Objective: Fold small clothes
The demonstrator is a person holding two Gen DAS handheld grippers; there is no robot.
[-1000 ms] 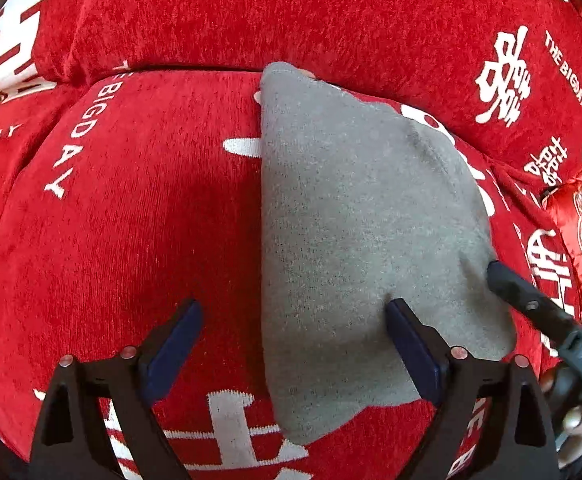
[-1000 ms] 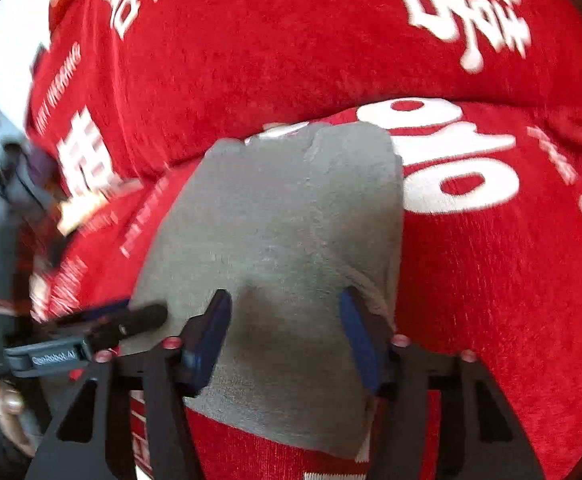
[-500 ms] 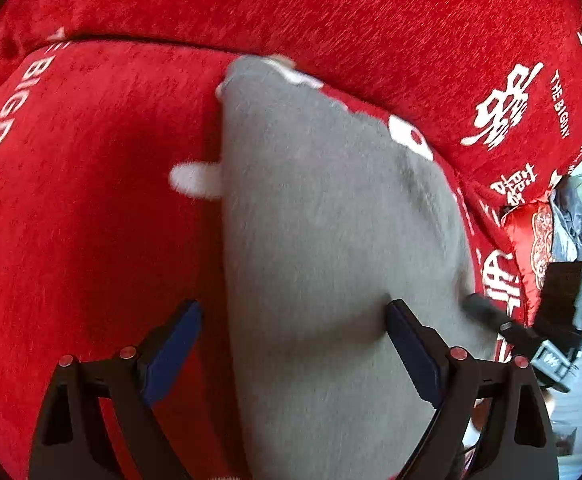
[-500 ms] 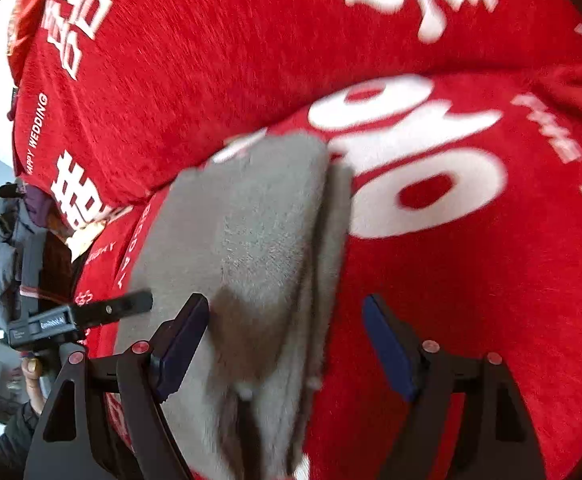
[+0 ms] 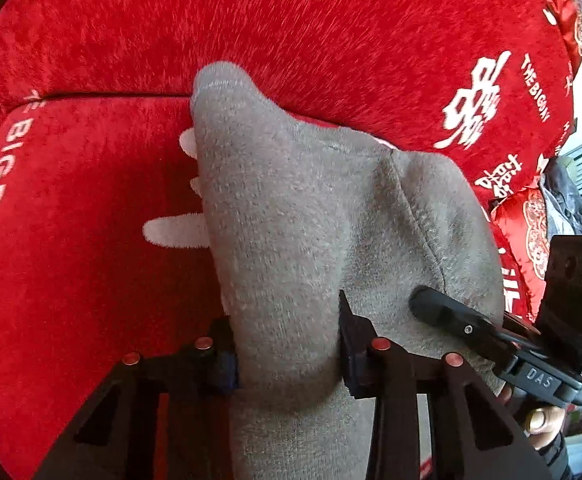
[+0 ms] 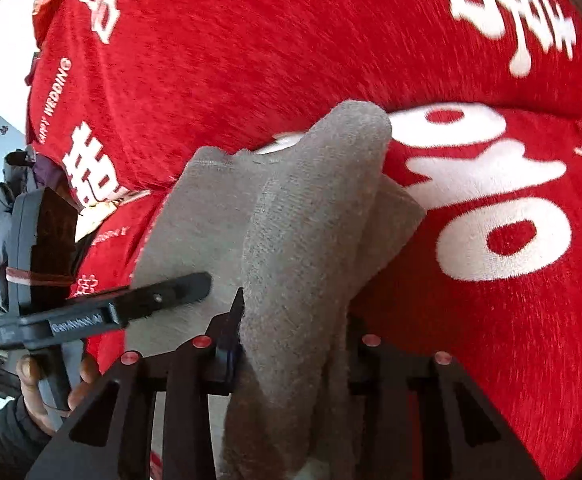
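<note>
A small grey fleece garment [image 5: 291, 208] lies on a red sofa seat [image 5: 71, 208] and is lifted at its near edge. My left gripper [image 5: 287, 360] is shut on the garment's near left edge. My right gripper [image 6: 291, 344] is shut on the near right edge of the same garment [image 6: 307, 208], which bunches into a raised fold. The right gripper also shows in the left wrist view [image 5: 451, 312], and the left gripper in the right wrist view [image 6: 171, 292].
The red sofa backrest [image 5: 291, 20] with white lettering rises right behind the garment. A red satin cushion [image 5: 531, 224] and dark clothing [image 5: 563, 192] sit at the sofa's right end. White characters mark the seat [image 6: 491, 200].
Both grippers closed from open onto the garment's near edge and lifted it. The flat garment now bunches into a raised fold.
</note>
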